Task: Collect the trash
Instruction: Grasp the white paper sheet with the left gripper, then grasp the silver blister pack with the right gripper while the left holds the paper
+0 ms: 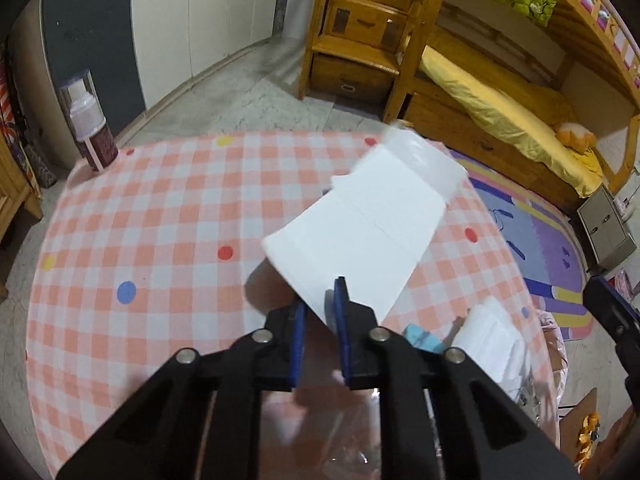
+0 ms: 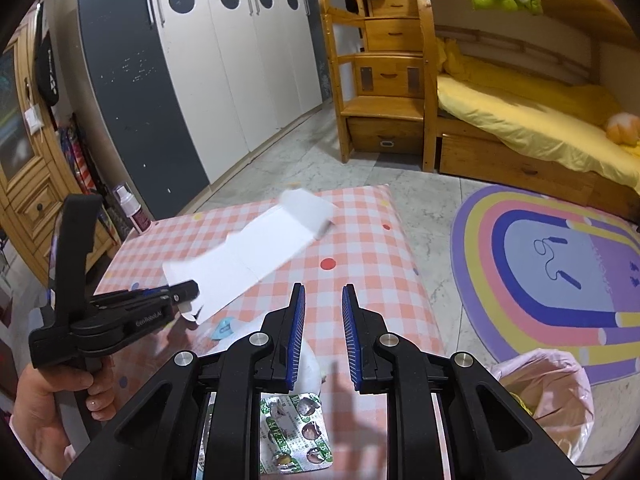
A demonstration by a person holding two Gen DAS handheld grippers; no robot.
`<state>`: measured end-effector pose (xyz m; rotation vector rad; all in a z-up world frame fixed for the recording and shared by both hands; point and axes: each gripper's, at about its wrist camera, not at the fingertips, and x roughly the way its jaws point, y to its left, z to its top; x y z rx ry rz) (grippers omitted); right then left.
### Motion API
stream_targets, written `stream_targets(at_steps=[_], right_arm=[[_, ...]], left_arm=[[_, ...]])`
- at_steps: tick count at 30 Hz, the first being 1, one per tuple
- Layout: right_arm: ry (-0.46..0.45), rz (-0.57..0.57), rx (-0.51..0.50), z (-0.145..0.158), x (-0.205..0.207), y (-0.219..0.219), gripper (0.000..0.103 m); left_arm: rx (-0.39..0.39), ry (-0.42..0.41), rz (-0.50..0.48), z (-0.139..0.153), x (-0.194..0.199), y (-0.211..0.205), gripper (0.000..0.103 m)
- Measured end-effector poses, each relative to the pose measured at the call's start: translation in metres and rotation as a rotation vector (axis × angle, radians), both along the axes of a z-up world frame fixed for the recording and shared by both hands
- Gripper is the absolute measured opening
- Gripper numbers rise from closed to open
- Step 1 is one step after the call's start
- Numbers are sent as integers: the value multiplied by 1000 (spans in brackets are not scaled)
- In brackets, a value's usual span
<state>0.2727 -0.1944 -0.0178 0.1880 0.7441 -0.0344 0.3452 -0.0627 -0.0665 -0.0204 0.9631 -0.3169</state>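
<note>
Left gripper (image 1: pixel 320 308) has its jaws pinching the near corner of a flattened white carton (image 1: pixel 360 236), lifted off the table (image 1: pixel 160 220) and slanting away toward 1 o'clock; its far end is motion-blurred. In the right wrist view the same carton (image 2: pixel 256 256) hangs over the checked cloth, held by the left gripper (image 2: pixel 188 292) at 9 o'clock, with the left hand (image 2: pixel 56 400) on the handle. Right gripper (image 2: pixel 323 332) has jaws spread, nothing between them, hovering above the near table edge. Below it, at 6 o'clock, lies a foil blister pack (image 2: pixel 296 432), with a white crumpled tissue (image 2: pixel 310 360) just beyond it and a small blue scrap (image 2: pixel 223 327) at 10 o'clock from that. Pink trash bag (image 2: pixel 552 392) sits open on the floor at 4 o'clock, beside the table. Spray bottle (image 1: pixel 94 132) stands on the far left table corner.
</note>
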Motion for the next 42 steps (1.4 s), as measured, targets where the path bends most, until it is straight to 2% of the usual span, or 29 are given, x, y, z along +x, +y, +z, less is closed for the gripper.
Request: stream_targets(at_steps=[2,7,8,10,11,13,17,21,23,25,27,32,36,38,39,42], right_arm=[[-6,8,21,0,-2,-2,20],[-36,21,44,5,-13,-7,24],[-37,30,52,5,-16,-7,28],[-29,61,65,4,-18,-5,52],[-24,82,67,2,-20,-2,55],[-6,122,55,-1,-21,6,61],[60,170,9,-13,-19,25,62],[105,186,-22,-24,-29,31,62],[114,182,-32,-27,-35,31,68],[120,178,-40,-30,-41,31,82],[130,181,-46,-34,-44,32,87],[213,207,-77,-53,-42,37,87],[240,239,-34,-59,-44,38,87],[236,250,-36,-58,-47,41,80],[227,254,-44,-56,-49,42,69],[192,248,-51,-46,-56,41,65]], left_arm=[[-40,-75,11,16,-9,6,1],[-70,-286,43,62,-50,25,0],[-66,-318,54,69,-60,30,0],[-52,-358,76,77,-76,39,0],[-45,-373,85,80,-84,44,0],[-36,-393,90,84,-99,53,0],[0,-410,94,81,-113,57,0],[-12,-375,106,74,-119,67,0],[-24,-363,113,72,-123,70,0],[-28,-359,113,71,-128,69,0],[-26,-362,108,71,-133,67,0],[-16,-362,91,68,-145,60,0],[-15,-354,87,65,-149,59,0],[-14,-353,86,63,-150,60,0],[-14,-352,86,63,-150,61,0],[-14,-357,88,63,-151,61,0]])
